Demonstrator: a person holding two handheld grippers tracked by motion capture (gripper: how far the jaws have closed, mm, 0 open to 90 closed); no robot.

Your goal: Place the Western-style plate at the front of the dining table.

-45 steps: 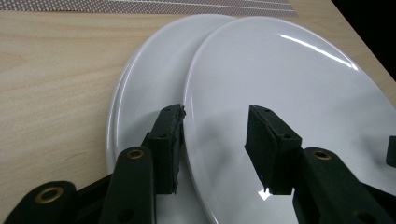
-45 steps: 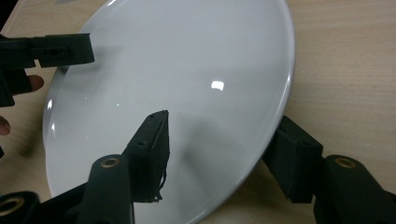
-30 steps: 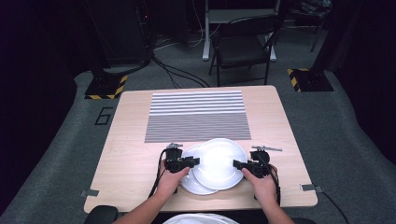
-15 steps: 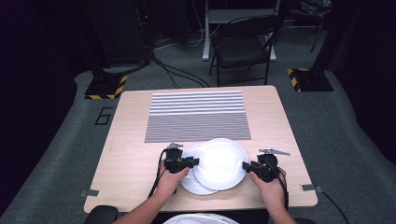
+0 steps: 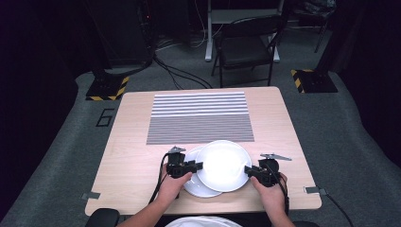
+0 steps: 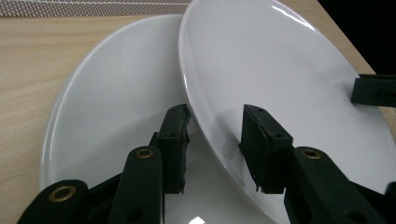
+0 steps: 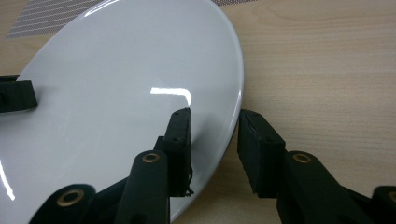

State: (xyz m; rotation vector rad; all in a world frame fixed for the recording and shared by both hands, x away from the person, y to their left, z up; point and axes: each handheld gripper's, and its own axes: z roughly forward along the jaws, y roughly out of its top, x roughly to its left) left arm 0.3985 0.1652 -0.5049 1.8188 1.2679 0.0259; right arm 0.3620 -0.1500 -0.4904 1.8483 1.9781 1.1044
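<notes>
Together, left hand-held gripper (image 5: 198, 166) and right hand-held gripper (image 5: 247, 170) each pinch the upper white plate's (image 5: 223, 164) opposite rims above the lower plate (image 5: 198, 187).

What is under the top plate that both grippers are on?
A second white plate lies under the top plate, showing past its left and near edges. The top plate covers the lower plate's right part and the wooden table beneath; anything else under there is hidden.
</notes>
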